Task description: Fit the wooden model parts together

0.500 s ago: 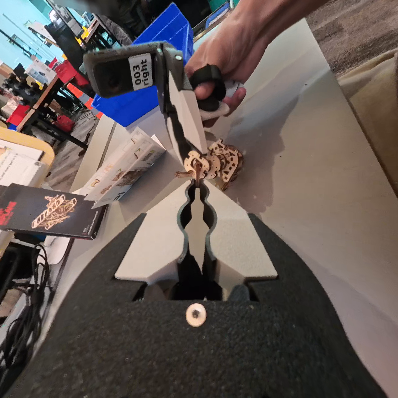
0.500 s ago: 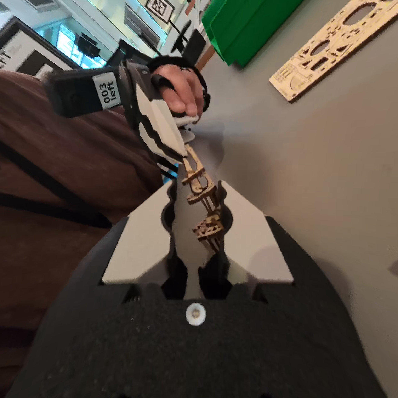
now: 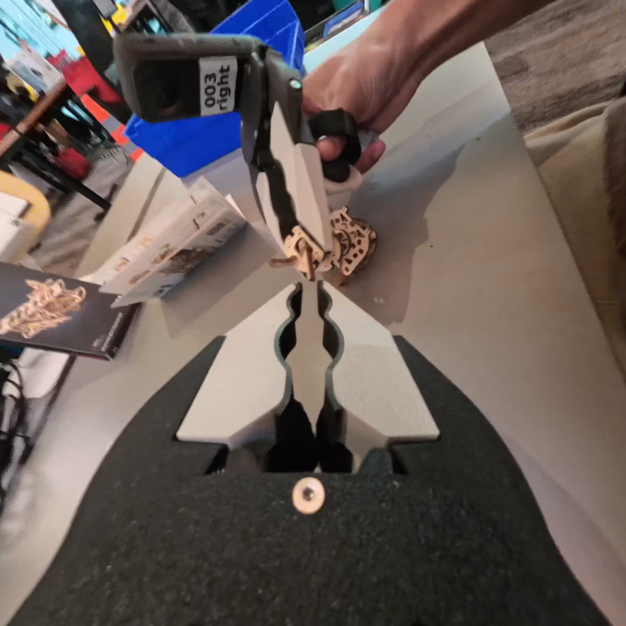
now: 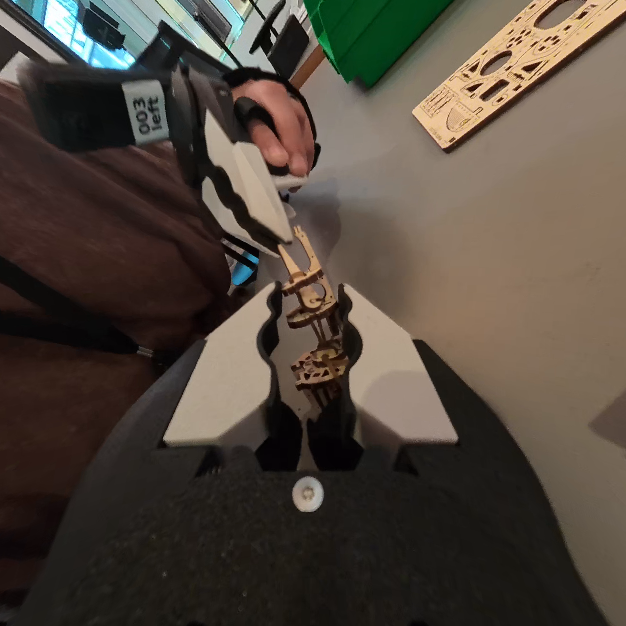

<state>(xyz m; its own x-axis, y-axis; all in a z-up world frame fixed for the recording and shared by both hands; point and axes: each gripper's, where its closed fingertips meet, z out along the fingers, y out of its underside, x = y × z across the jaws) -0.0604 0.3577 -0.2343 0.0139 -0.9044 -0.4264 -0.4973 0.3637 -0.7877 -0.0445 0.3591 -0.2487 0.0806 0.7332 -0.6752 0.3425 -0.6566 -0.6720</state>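
A pale laser-cut wooden model (image 4: pixel 318 369) with discs and thin struts hangs over the grey table (image 4: pixel 474 305). My right gripper (image 4: pixel 310 291) is shut on it, with the discs between its fingers. It also shows in the left wrist view, where the right gripper (image 3: pixel 306 245) comes down from above onto the model (image 3: pixel 352 244). My left gripper (image 3: pixel 309 286) is shut on a thin strut (image 3: pixel 310 269) at the model's end. In the right wrist view the left gripper (image 4: pixel 283 242) pinches that strut (image 4: pixel 288 261) from the upper left.
A blue bin (image 3: pixel 220 142), an open instruction booklet (image 3: pixel 176 250) and a black box (image 3: pixel 50 311) lie on the left. A wooden part sheet (image 4: pixel 508 67) and a green bin (image 4: pixel 366 34) lie at the far side. A brown garment (image 4: pixel 101 237) fills the left. Only a small space, under 4 cm, lies between the two pairs of fingers.
Both grippers keep their hold. The two grippers and the model have shifted slightly and show a little closer in both views.
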